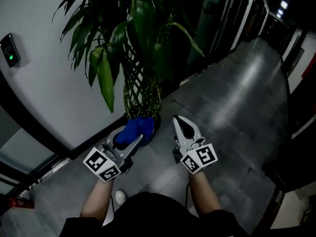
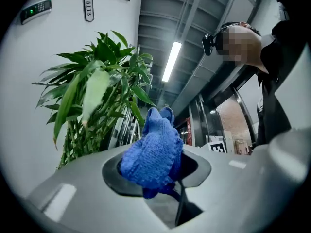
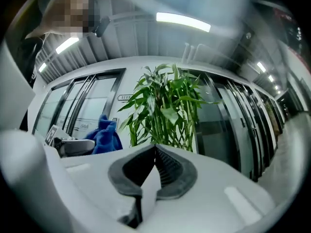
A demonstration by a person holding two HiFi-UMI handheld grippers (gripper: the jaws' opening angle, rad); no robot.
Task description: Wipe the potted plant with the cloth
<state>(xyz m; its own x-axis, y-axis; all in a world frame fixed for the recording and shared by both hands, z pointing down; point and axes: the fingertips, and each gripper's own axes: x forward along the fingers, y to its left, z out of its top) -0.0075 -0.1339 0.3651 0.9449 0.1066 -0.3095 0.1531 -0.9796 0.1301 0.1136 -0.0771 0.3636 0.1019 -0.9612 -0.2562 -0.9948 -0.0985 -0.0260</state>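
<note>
Looks to be at the very start of the wiping: shows the plant (image 1: 140, 53) standing by the wall (image 1: 44, 88), with no leaf under the cloth (image 1: 137, 128). Holds that cloth, a blue knitted bunch, in the left gripper (image 1: 132, 138), jaws clamped on it, low in front of the plant's braided stems and below its hanging leaves. Cannot tell from the head view whether cloth and stems touch; from the left gripper view, seems apart from the leaves, with the plant off to the cloth's left. Carries the right gripper (image 1: 181, 124) just right of the plant's base, jaws pressed together on nothing, pointed at the stems in its own view. Leaves, by this reading, everything to do: raising the cloth to a leaf, perhaps steadying that leaf with the right gripper, then wiping leaf by leaf.
</note>
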